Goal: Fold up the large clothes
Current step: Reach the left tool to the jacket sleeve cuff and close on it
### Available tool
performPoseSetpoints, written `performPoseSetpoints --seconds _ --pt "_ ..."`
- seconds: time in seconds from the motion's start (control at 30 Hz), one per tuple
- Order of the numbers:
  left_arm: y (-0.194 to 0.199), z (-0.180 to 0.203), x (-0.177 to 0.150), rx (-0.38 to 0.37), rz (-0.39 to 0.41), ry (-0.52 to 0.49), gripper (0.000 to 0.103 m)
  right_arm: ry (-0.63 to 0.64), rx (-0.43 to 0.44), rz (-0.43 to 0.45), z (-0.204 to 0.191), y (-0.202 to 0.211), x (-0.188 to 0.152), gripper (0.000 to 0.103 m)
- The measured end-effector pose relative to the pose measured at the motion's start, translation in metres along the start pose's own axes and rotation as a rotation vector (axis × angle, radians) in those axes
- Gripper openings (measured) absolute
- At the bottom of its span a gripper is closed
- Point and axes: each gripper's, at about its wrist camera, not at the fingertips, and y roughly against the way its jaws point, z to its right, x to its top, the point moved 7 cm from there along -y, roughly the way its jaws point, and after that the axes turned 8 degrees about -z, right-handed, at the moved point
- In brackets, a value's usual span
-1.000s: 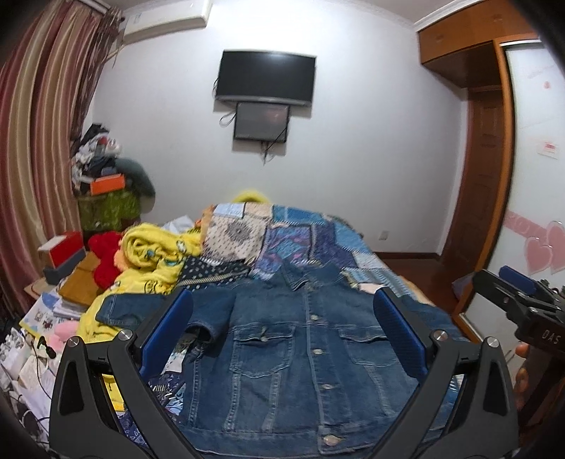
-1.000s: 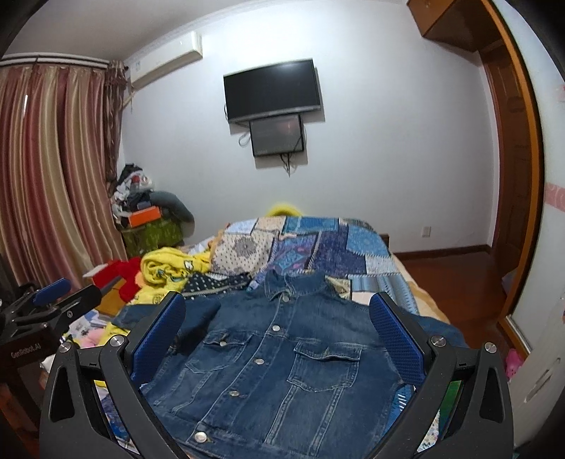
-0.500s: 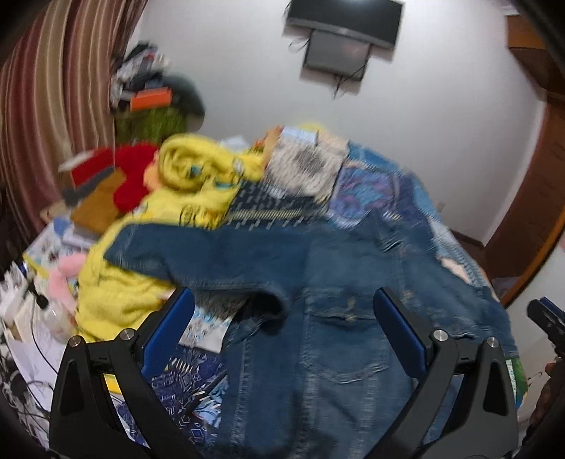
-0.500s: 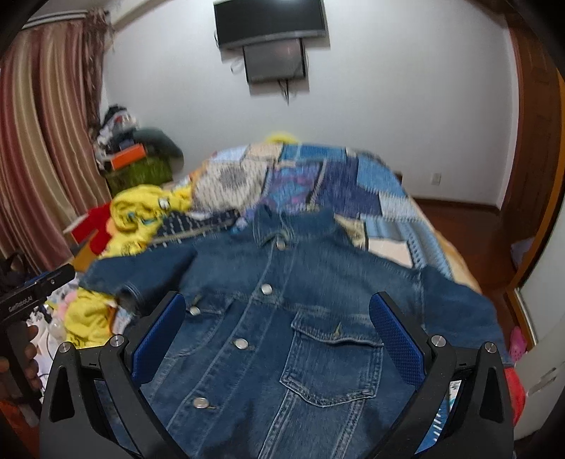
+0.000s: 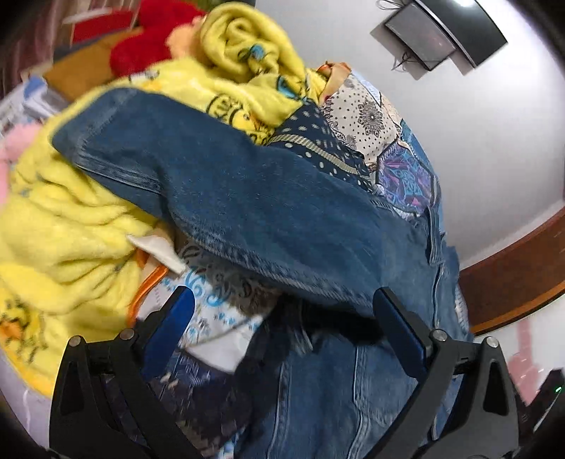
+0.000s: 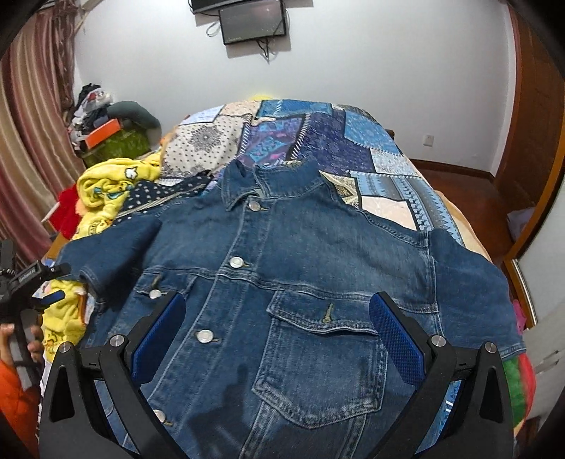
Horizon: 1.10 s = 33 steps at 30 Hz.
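Closing on sleeve [image 5: 247,212] | left tongs [image 5: 282,325] lower, apparently empty | view blurred

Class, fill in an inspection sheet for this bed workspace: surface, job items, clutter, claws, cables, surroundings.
Surface: bed with patchwork quilt.
Job's things: denim jacket spread front up, buttoned, sleeves out to both sides.
Clutter: yellow blanket under the jacket's sleeve; red plush beyond it.
Grippers: left claw open, near the sleeve; right claw open above the chest pocket.
Cables: dangling below the wall screen.
Surroundings: striped curtain, wooden door.
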Motion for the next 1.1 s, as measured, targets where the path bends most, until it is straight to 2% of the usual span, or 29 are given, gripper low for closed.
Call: performPoseSetpoints --seconds 0.13,0.2,0.37,0.43,0.47,0.5,0.53,0.57,0.63,0.67,0.77,0.83,0.93,1.1 --pt "-0.024 -0.019 0.013 -0.097 -0.064 0.129 0.094 -0.022 0.006 -0.012 0.006 -0.004 0.002 0.103" --pt "-0.034 -0.029 0.02 -0.098 -0.072 0.181 0.09 -0.028 0.004 -0.017 0.008 -0.005 0.002 0.103" --pt "-0.043 -0.047 0.041 -0.021 -0.026 0.247 0.07 -0.036 -0.001 -0.023 0.011 -0.005 0.002 0.103" --pt "-0.043 -0.047 0.049 0.015 -0.006 0.24 0.055 -0.039 -0.008 -0.023 0.013 -0.005 0.002 0.103" --pt "-0.042 -0.047 0.052 0.053 0.002 0.231 0.048 -0.041 -0.007 -0.024 0.014 -0.005 0.003 0.103" --pt "-0.04 -0.046 0.054 0.096 0.009 0.223 0.036 -0.045 -0.007 -0.024 0.015 -0.005 0.003 0.103" --pt "-0.037 -0.043 0.058 0.151 0.023 0.215 0.028 -0.048 -0.007 -0.023 0.016 -0.005 0.004 0.103" --pt "-0.034 -0.04 0.06 0.173 0.036 0.211 0.026 -0.051 -0.008 -0.02 0.018 -0.004 0.004 0.103" --pt "-0.022 -0.024 0.067 0.218 0.089 0.169 0.019 -0.055 -0.015 -0.013 0.021 -0.001 0.005 0.103" --pt "-0.012 -0.009 0.071 0.253 0.128 0.122 0.019 -0.057 -0.018 -0.009 0.022 0.001 0.005 0.103" --pt "0.015 0.031 0.082 0.293 0.227 0.005 0.018 -0.066 -0.012 0.006 0.026 0.008 0.005 0.103" --pt "0.028 0.064 0.091 0.273 0.266 -0.057 0.012 -0.07 -0.012 0.018 0.029 0.014 0.005 0.103" --pt "0.047 0.122 0.095 0.214 0.312 -0.165 0.01 -0.086 -0.011 0.036 0.036 0.022 0.005 0.103" --pt "0.051 0.219 0.072 0.085 0.303 -0.344 0.009 -0.13 -0.004 0.068 0.051 0.038 0.004 0.103"
